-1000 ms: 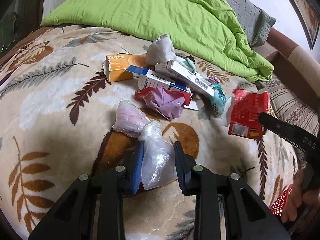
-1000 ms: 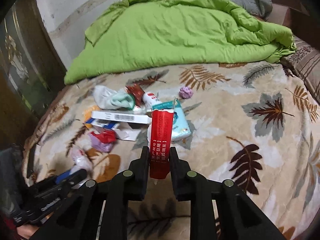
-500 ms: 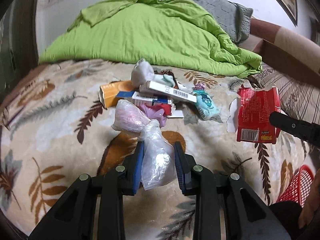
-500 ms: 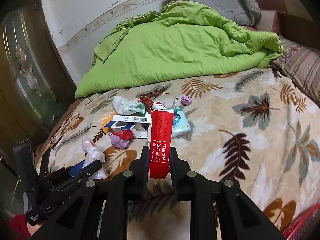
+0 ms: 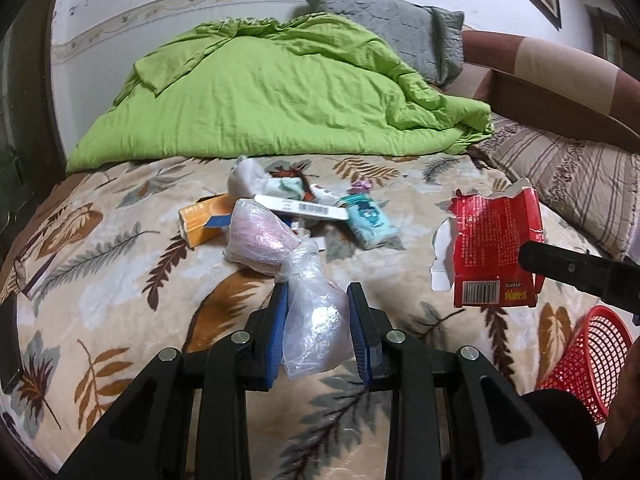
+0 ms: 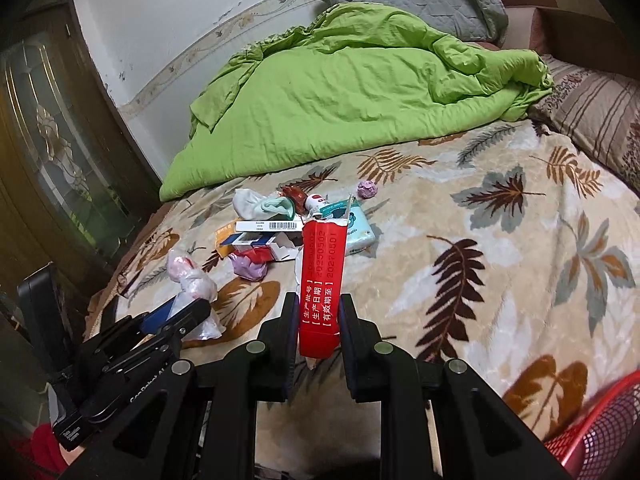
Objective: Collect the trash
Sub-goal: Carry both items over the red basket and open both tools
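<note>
Left hand-held gripper [image 5: 316,332]: my fingers are clamped on a knotted plastic bag [image 5: 296,280], lifted clear of the bed [image 5: 120,280].
Pile: an orange box [image 5: 202,220], a long barcode box [image 5: 300,207], a teal tissue pack [image 5: 368,220] and a sock [image 5: 250,176] lie mid-bed — not collected yet.
Right hand-held gripper [image 6: 319,316]: closed on a torn red box [image 6: 322,280], held upright.
Progress: two pieces in hand, none binned, I judge.
Red basket [image 5: 592,356]: off the bed's right edge — nothing seems to block the way.
</note>
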A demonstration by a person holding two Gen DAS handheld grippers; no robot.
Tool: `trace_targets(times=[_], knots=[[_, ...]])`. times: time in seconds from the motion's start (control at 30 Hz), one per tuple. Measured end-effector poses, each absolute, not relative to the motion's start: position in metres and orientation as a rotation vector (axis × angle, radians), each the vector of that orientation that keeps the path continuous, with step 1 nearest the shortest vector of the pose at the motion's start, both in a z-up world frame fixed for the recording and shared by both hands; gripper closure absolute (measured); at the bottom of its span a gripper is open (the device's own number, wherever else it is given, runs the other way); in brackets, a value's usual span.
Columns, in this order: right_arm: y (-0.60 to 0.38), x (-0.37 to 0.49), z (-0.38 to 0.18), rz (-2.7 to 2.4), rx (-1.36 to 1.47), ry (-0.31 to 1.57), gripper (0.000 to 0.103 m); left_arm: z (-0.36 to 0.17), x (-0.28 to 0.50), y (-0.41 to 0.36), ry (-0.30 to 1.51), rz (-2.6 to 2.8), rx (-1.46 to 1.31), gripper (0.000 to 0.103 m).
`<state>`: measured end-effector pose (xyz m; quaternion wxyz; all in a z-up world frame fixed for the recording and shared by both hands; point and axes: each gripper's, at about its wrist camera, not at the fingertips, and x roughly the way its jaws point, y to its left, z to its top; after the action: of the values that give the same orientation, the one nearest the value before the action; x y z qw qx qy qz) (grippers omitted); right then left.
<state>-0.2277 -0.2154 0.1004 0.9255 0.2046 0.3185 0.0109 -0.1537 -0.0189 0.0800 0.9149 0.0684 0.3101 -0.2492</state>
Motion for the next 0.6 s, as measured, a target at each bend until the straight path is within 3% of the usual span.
trace_targets(times=[0.6], knots=[[-0.300,-0.345,0.115,-0.161,0.584,0.594,0.082,0.116,-0.212,-0.100,0.613,-0.799,0.221,0.075]])
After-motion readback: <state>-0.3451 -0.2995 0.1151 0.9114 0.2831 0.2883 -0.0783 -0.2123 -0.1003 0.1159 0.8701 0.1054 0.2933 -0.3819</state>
